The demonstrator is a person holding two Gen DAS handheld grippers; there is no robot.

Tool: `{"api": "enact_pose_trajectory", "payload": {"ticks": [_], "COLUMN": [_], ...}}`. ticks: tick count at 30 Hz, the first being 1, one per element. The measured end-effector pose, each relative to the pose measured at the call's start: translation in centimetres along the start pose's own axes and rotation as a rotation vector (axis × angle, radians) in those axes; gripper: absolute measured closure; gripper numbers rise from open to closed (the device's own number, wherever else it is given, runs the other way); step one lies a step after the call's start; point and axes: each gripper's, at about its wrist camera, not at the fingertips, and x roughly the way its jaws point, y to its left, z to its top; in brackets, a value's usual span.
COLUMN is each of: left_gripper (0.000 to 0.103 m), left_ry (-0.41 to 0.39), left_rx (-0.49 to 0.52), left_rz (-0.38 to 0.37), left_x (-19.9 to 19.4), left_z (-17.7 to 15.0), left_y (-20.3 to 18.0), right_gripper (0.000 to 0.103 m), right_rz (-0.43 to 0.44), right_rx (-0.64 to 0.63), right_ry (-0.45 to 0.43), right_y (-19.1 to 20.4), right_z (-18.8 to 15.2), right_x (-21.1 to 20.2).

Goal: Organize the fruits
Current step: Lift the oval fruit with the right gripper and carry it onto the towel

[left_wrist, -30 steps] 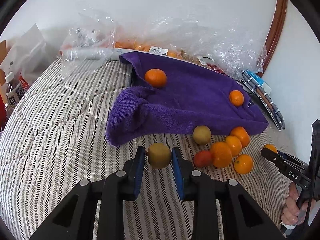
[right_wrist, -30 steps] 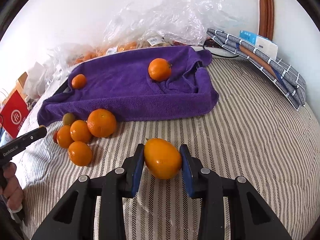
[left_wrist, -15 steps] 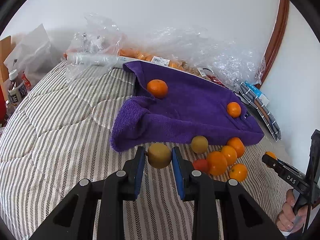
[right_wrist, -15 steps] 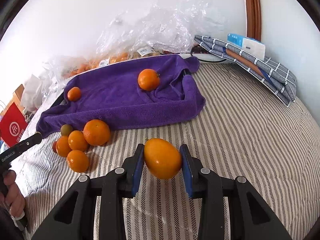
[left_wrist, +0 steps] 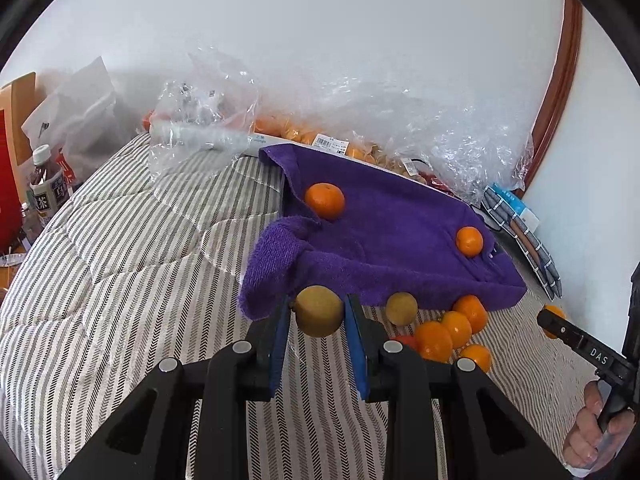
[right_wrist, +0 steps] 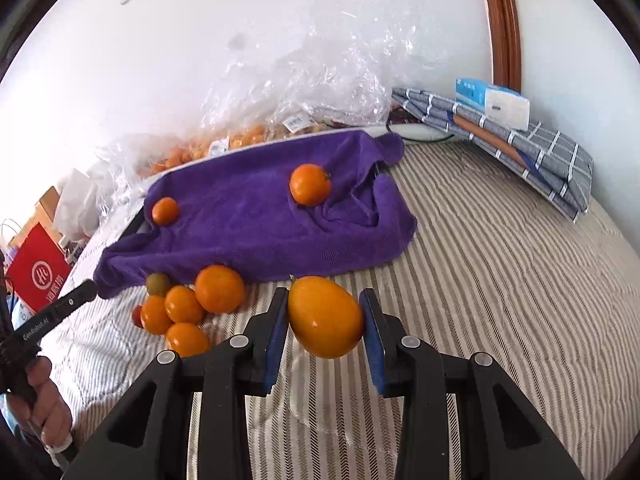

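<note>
Both fruits higher: green fruit (left_wrist: 319,311) between left gripper (left_wrist: 318,334) pads.

A bed with a grey-and-white striped quilt (right_wrist: 500,264) carries everything. On it lie a rumpled purple towel (right_wrist: 256,224), a cluster of oranges (right_wrist: 188,304) at the towel's front edge, crinkled clear plastic bags (left_wrist: 420,128) along the wall, and folded checked cloth (right_wrist: 520,148) in the far corner.
</note>
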Motion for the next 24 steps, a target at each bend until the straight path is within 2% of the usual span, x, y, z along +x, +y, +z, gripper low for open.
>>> {"api": "enact_pose_trajectory", "payload": {"ticks": [3,8,16,24], "left_gripper": [0.077,0.077,0.077,0.077], "left_ry": [-0.032,-0.065,0.007,0.034], "left_rx": [-0.053,-0.005,0.052,0.043], "left_rz": [-0.069,-0.037,0.015,0.026], "left_x": [-1.1,-0.9,5.8,10.3], "left_z": [1.2,4.2,7.2,6.8], "left_y": [0.3,-1.3,-3.8,-4.0], "right_gripper": [0.068,0.068,0.068,0.068], "right_rz": [-0.001,0.011,0.019,0.037], "right_rx": [-0.027,-0.043,-0.081,-0.093], "right_ry": [-0.024,-0.057,-0.054,-0.037], "right_y": [0.6,1.0,1.7,1.2], "right_z": [1.4,3.4,7.0,7.5], "right_x": [-0.5,0.1,4.5,8.0]}}
